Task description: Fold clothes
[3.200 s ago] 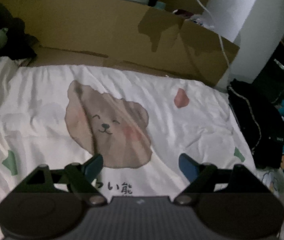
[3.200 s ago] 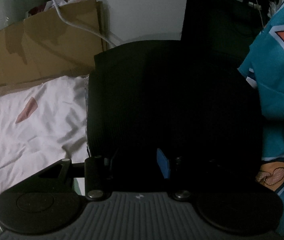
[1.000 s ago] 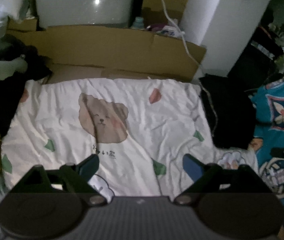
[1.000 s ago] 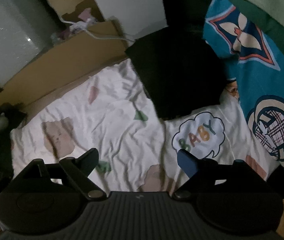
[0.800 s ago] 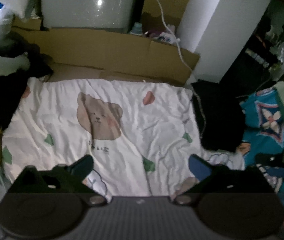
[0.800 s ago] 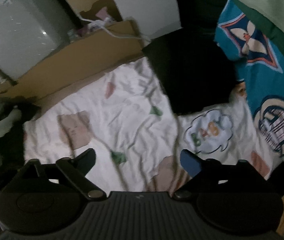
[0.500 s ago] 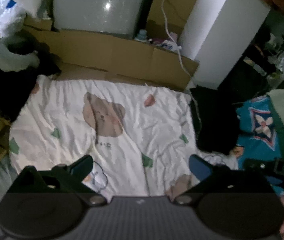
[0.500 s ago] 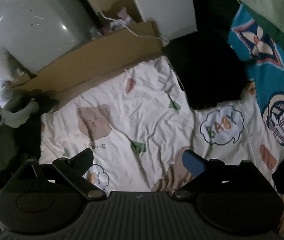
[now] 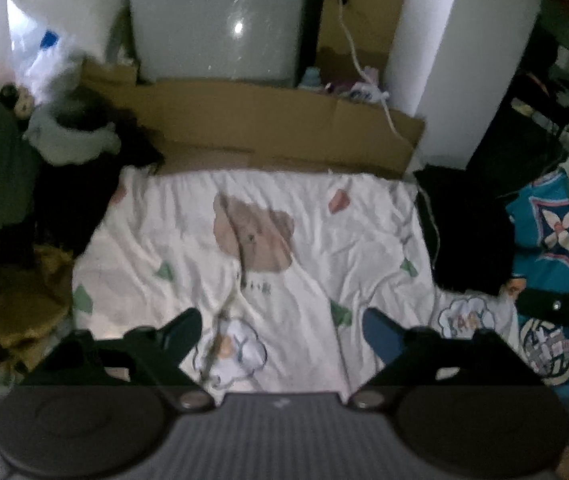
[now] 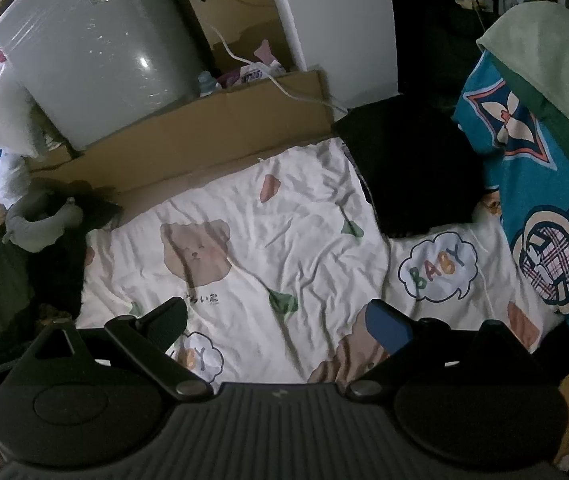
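A folded black garment lies at the far right edge of the white bear-print sheet; it also shows in the left wrist view beside the sheet. A heap of dark and grey clothes lies at the sheet's left edge, also in the left wrist view. My left gripper is open and empty, high above the sheet. My right gripper is open and empty, also held high above the sheet.
A cardboard wall runs along the sheet's far edge, with a grey appliance and a white cable behind. A teal patterned blanket lies at the right. Yellow-brown cloth lies at the left.
Both grippers have pulled back and risen away from the sheet. The right gripper, earlier close over the black garment with jaws narrow, now stands wide open.
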Available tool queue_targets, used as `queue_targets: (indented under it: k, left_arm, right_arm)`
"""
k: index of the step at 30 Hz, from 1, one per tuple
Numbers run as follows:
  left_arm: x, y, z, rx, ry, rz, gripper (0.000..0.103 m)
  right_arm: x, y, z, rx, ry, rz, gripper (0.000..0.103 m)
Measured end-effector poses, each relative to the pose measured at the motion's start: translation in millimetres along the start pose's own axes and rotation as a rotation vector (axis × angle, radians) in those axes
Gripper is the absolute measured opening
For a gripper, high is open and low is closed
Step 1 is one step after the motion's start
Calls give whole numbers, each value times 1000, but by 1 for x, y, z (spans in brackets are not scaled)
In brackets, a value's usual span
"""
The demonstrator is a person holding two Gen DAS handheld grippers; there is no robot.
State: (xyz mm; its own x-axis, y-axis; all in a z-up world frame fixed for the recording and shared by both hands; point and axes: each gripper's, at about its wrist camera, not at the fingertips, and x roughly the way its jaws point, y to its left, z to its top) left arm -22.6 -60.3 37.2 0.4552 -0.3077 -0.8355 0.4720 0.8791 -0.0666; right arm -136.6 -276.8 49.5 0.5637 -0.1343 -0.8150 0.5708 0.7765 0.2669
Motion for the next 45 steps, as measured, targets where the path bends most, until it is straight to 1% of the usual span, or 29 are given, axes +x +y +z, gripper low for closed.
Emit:
queue_targets:
  k: [6,8,11,14,15,17,20,21,23,25,28,31,32,35,39,43,45]
  left_arm:
    - [-5,7,-10,-47,25,-20,89]
    - [-7,9,-12,-57,18,-22,89]
    - [-6,9,-15,-65,8,-27,90]
    - [1,14,-15,-87,36,-29,90]
    - [3,15,-16,-80,42,-18,90]
    - [9,19,-18,-71,61,0,90]
    - [18,27,-21,-112,119,2,90]
    - [18,28,-21,-119,124,-2,90]
    - [12,29,-22,-128,103,-5,90]
    - [6,28,-24,-111,76,2,91]
    - [5,31,-28,-120,85,3,91]
    - [8,36,-29,-142,109,12,91]
    - [7,36,-31,-141,108,14,91]
    - [5,36,-40,-138,113,23,94]
    - [14,45,-45,-173,186,7,94]
    - [14,51,-44,-176,171,25,94]
    - [15,55,-42,-203,177,31,94]
  right_arm:
    - [-2,7,-14,-18,16,13,99]
    - [0,5,-16,-10,8,24,99]
    - [4,0,-18,5,-6,4,99]
    - [4,0,-19,-8,-21,1,99]
    - [3,2,-20,-26,-32,-2,99]
    - [6,3,-20,-34,-23,-4,99]
    - [10,6,-21,-51,-1,-10,99]
    - [12,9,-22,-67,7,-14,99]
    - [14,15,-24,-102,24,-12,99]
    - [16,21,-29,-133,41,-5,99]
    - [13,35,-36,-221,29,-5,99]
    - [11,45,-42,-274,12,-8,99]
    - [12,48,-43,-280,18,-10,99]
    - [21,52,-47,-285,72,-15,99]
    - [27,55,-54,-306,97,-30,99]
    - [29,59,-57,-313,110,-32,99]
    - [28,60,-56,-307,110,-22,99]
